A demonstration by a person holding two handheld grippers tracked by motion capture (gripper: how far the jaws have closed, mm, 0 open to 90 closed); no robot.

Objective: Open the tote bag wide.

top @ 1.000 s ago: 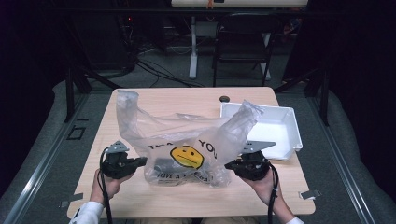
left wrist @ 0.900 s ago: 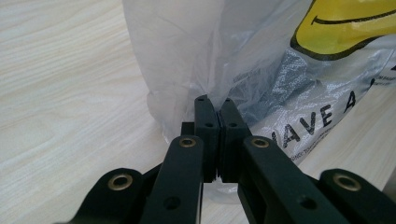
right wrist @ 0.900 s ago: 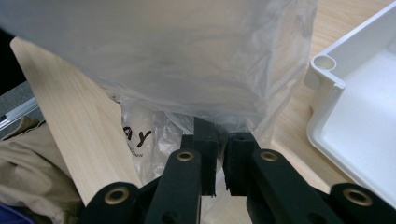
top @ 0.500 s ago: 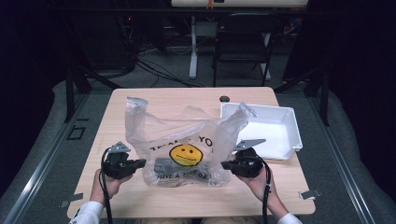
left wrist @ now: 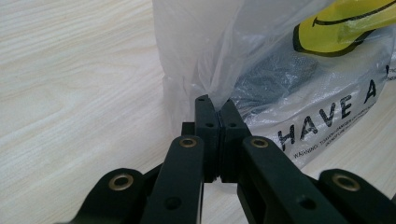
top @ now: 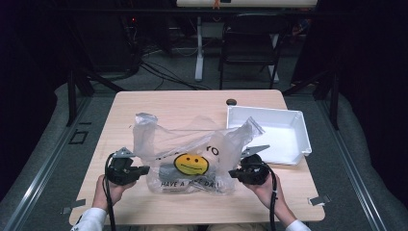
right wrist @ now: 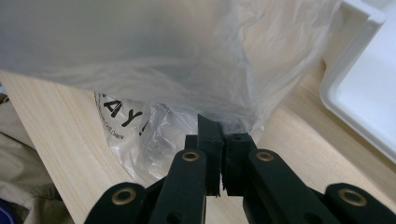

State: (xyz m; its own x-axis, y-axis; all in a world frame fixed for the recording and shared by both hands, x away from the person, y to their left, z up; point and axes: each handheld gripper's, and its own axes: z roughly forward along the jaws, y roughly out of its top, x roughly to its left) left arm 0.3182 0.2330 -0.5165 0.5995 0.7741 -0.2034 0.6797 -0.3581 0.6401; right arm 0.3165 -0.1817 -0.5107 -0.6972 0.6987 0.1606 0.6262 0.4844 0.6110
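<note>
- The left gripper (left wrist: 215,108) is pressed closed at the lower middle of its own view, and its tips nip a fold at the edge of the plastic bag (left wrist: 299,79), which spreads from there to the upper right of that frame.
- In the high view this left gripper (top: 143,170) sits at the lower left, at the bag's left edge.
- The right gripper (right wrist: 219,128) is also clamped together, with bag film caught at its tips; the film billows up and across the top of its view.
- In the high view the right gripper (top: 234,173) is at the lower right, at the bag's other end.
- The plastic bag (top: 192,156) lies on the desk (top: 159,103) between the two grippers, its long axis running left to right across the frame, smiley print facing up and a dark thing inside.
- Each gripper has its own end, so neither is nearer; I judge that the next move turns on keeping both ends level.
- The white tray (top: 269,132) stands just right of the bag.
- Compared with a second ago, the bag stands lower and flatter, its two handles have sunk, and both grippers sit closer to the desk's near edge.
</note>
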